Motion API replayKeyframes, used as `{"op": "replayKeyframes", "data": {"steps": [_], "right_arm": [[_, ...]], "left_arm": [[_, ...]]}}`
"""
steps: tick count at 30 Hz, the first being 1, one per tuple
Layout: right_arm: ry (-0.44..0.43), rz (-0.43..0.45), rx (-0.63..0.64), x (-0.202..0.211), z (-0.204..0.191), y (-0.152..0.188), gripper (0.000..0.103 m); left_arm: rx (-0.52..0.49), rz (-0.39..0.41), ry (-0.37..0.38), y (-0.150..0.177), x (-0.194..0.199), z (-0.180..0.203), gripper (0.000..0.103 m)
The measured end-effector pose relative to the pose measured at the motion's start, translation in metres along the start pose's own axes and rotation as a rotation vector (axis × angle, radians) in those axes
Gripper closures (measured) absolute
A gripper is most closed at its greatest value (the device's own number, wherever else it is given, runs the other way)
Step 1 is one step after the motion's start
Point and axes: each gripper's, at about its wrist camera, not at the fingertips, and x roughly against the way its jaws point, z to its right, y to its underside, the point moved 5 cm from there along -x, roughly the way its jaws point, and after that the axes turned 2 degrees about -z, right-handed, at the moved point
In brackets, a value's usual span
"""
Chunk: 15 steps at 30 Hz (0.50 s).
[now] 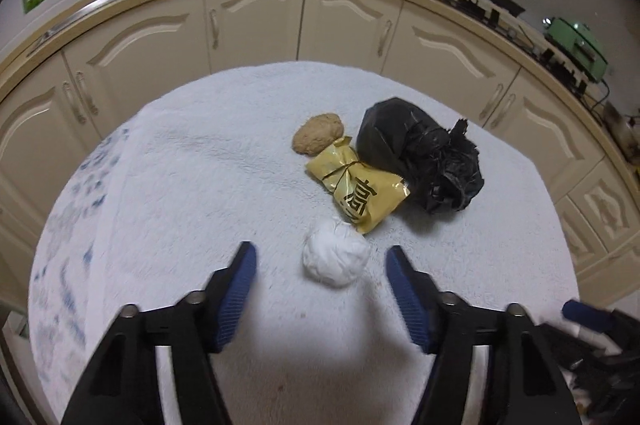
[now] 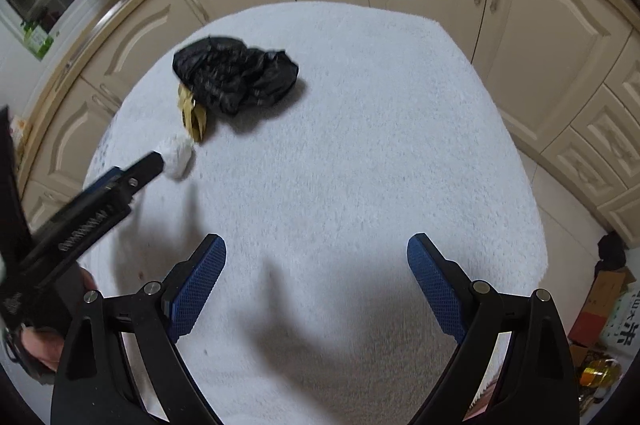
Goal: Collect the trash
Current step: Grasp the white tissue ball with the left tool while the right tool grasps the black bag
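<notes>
left tongs are wide open around the white paper wad, not touching it. just behind the wad sits a yellow wrapper, with a black plastic bag and a brown lump beside it. right tongs hang open over the white towel-covered surface.

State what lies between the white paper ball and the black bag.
The yellow wrapper lies between the white paper ball and the black bag, shown best in the left wrist view.
</notes>
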Motion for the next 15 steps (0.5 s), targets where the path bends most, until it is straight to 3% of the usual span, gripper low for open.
{"op": "replayKeyframes", "data": {"steps": [1, 3, 5, 8, 15], "right_arm": [[-0.009, 0.01, -0.009, 0.001, -0.001, -0.007, 0.009], [-0.013, 0.025, -0.01, 0.001, -0.004, -0.022, 0.009], [-0.014, 0.032, -0.002, -0.002, -0.011, -0.039, 0.009], [-0.02, 0.034, 0.011, -0.012, -0.024, -0.06, 0.008], [0.003, -0.047, 0.081, -0.059, -0.049, -0.091, 0.006]], "left_arm": [[-0.005, -0.015, 0.003, 0.002, -0.008, 0.0, 0.064], [0.016, -0.036, 0.089, 0.002, -0.022, -0.001, 0.071], [0.04, -0.043, 0.127, 0.001, -0.026, -0.005, 0.073], [0.017, 0.038, 0.055, -0.005, -0.021, -0.015, 0.074], [0.158, 0.041, 0.031, -0.015, -0.03, -0.062, 0.074]]}}
